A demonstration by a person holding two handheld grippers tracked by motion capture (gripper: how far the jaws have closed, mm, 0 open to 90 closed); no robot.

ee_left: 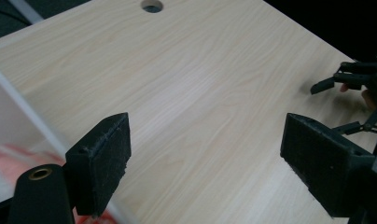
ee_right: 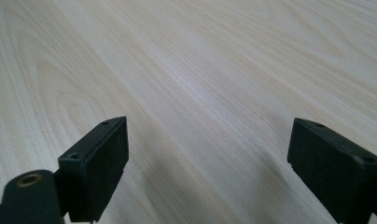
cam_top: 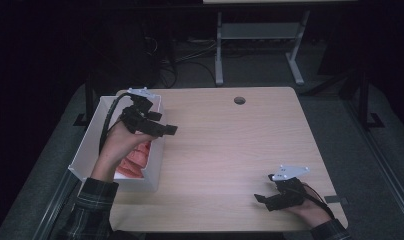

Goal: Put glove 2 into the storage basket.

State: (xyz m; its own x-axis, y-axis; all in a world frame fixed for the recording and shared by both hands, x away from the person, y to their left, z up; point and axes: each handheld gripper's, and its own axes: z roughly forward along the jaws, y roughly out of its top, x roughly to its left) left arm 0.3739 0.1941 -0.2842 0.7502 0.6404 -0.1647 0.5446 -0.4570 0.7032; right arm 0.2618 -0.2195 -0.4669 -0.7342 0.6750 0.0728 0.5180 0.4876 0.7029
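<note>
A: Two hand-held grippers: left [cam_top: 162, 129] above box [cam_top: 92, 136] rim, jaws apart, empty; right [cam_top: 264, 199] low on table [cam_top: 230, 145], jaws apart, empty.

B: Step: likely reaching for pink cloth [cam_top: 135, 159] inside box. Next: lower left, clamp cloth.

A: Surface: pale wood, bare. Room: dark, cables behind.

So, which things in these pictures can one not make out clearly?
- Pink contents of the white box: high view, partly covered by the left forearm; kind unclear.
- The same contents in the left gripper view: blurred, cut by the edge.
- Right gripper: high view, dark and small; jaw tips hard to separate.
</note>
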